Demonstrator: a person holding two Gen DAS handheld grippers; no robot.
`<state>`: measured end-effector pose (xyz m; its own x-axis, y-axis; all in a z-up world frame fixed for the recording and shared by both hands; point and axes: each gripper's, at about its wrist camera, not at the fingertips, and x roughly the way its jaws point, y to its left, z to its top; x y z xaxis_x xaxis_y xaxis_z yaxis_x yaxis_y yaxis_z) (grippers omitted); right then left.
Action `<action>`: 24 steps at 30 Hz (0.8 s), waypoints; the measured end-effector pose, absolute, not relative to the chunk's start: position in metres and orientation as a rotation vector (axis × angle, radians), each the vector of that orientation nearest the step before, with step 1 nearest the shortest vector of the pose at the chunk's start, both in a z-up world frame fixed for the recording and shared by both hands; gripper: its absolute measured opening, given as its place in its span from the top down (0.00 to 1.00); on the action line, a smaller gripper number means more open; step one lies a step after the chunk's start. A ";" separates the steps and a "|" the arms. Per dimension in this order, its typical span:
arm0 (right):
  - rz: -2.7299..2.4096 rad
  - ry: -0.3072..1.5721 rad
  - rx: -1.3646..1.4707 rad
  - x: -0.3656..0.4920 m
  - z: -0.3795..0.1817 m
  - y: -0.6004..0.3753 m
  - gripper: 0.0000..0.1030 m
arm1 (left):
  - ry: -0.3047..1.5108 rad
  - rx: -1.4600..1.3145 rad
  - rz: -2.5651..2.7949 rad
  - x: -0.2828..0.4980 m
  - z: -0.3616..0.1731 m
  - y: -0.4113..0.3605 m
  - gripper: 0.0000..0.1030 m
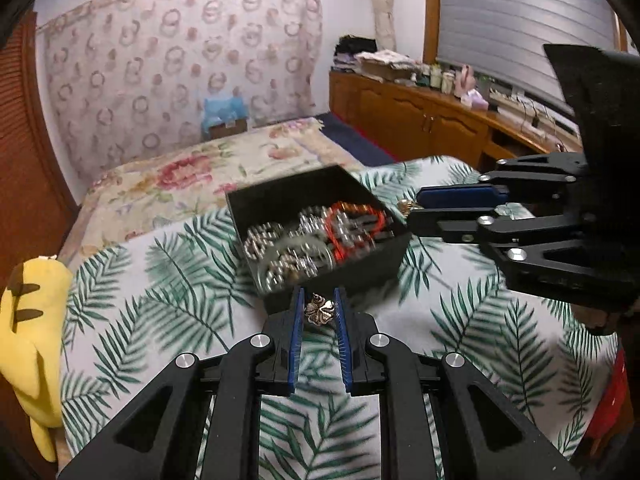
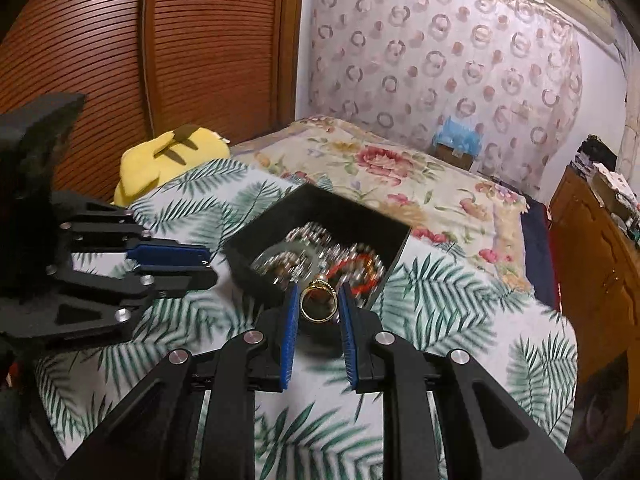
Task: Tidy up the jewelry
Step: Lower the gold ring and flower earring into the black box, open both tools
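A bedroom fills both views. A curtain (image 1: 180, 64) printed with rings hangs across the back wall, upper left in the left wrist view and upper right in the right wrist view. Slatted wooden doors (image 2: 160, 52) take the upper left of the right wrist view. A long wooden cabinet (image 1: 420, 120) with clutter on top runs under a window blind (image 1: 520, 16) at the upper right of the left wrist view.

A bed with a floral cover (image 2: 400, 176) lies mid-frame, and nearer the cameras sits the work surface, a cloth with green palm leaves (image 1: 460, 320). The cloth's far edge falls away toward the bed; its lower half is bare print. A yellow plush toy (image 1: 28, 344) lies at the cloth's left edge.

A black open box (image 1: 360, 268) stands on the cloth at mid-frame, heaped with silvery beads and a red bracelet (image 1: 360, 216).

The left gripper (image 1: 318, 306), bottom centre of its own view, is clamped on a small silver flower-shaped piece (image 1: 319, 309), just in front of the box's near wall. The right gripper (image 2: 319, 302) grips a gold ring (image 2: 318, 303) between its blue pads, over the box's near rim.
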<state>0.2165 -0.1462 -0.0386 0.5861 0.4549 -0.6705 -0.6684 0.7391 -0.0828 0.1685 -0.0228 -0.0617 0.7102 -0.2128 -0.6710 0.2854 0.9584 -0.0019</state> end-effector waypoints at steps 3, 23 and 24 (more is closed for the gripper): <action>0.666 0.685 -0.302 0.235 -0.037 -0.143 0.79 | 0.729 0.090 -0.261 0.180 -0.057 -0.019 0.86; 0.621 0.685 -0.277 0.273 -0.049 -0.137 0.60 | 0.725 0.035 -0.220 0.222 -0.066 -0.011 0.86; 0.619 0.681 -0.274 0.272 -0.048 -0.140 0.60 | 0.726 0.036 -0.219 0.225 -0.067 -0.012 0.86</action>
<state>0.2724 -0.1398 -0.0483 0.6077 0.4420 -0.6597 -0.6147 0.7878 -0.0384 0.2246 -0.0121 -0.0670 0.7259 -0.1862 -0.6621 0.2109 0.9765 -0.0434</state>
